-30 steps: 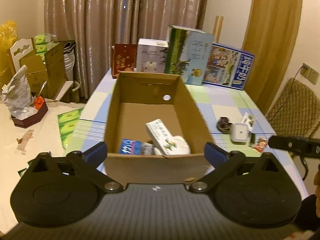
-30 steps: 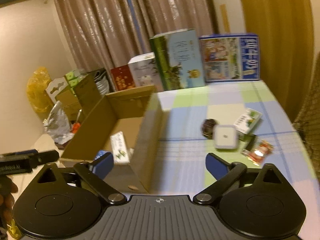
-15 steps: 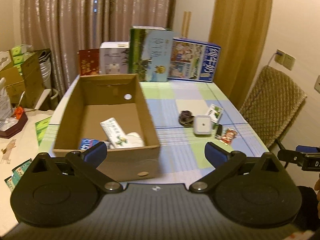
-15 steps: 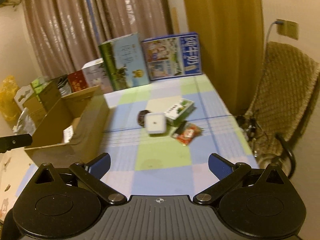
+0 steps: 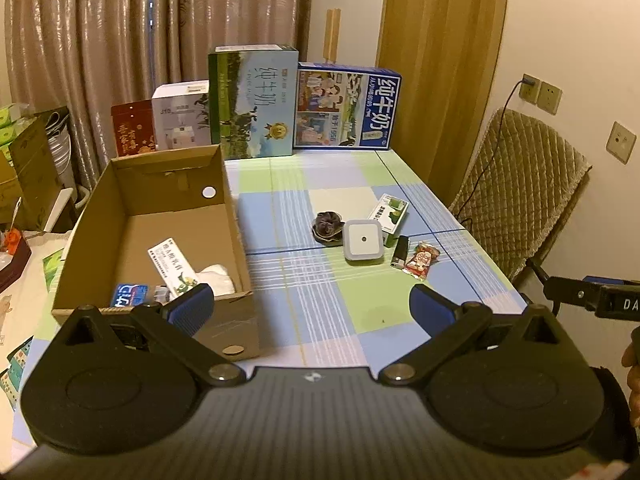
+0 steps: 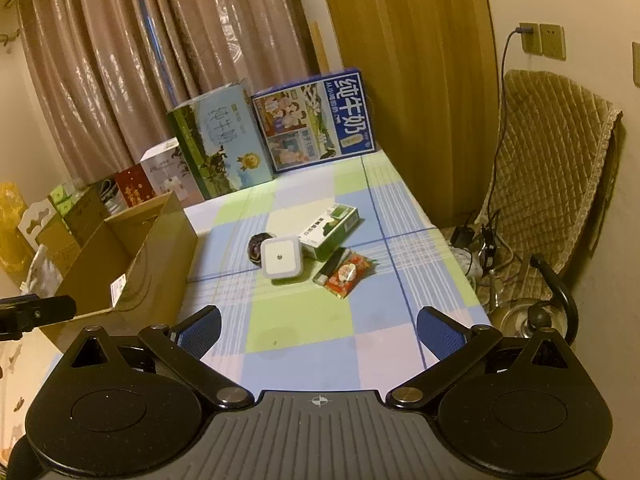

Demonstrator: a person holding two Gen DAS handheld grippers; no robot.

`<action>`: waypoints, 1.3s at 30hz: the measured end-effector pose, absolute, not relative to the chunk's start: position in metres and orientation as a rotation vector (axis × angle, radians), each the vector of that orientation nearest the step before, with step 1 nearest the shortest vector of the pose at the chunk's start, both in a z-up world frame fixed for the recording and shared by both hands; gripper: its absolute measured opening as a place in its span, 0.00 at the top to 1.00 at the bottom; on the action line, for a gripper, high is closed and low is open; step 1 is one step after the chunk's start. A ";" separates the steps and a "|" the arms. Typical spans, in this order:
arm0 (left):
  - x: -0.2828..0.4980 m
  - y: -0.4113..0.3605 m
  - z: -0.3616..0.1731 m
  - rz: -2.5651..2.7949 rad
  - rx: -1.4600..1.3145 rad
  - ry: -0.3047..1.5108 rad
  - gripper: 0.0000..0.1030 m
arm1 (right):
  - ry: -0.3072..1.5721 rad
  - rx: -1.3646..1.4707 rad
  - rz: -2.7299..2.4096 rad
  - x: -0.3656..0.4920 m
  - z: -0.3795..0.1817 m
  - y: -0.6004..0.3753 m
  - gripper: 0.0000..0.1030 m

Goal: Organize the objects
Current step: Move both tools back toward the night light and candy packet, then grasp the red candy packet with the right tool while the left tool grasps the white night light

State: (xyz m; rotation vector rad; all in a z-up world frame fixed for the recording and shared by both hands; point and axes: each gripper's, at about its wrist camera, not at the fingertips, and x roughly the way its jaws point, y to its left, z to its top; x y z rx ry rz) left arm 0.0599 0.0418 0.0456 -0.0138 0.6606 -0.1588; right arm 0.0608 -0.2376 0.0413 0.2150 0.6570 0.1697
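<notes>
While both grippers' jaws gape empty, a white square device lies beside the cardboard box.

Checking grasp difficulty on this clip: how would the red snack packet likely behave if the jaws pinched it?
The red snack packet lies flat and looks like thin crinkled film, so it would probably flex rather than stay stiff. It seems light. Its glossy wrapper may slip, and pushing it could nudge the black stick touching it.

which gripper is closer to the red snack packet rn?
Right, likely. The right gripper, open, faces the red snack packet nearly head-on, just short of it. The left gripper, open, sits nearer the cardboard box, packet off to its right.
</notes>
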 end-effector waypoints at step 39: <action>0.266 -0.077 -0.091 -0.204 0.069 0.749 0.16 | 0.835 0.058 0.317 0.237 -0.079 -0.266 0.60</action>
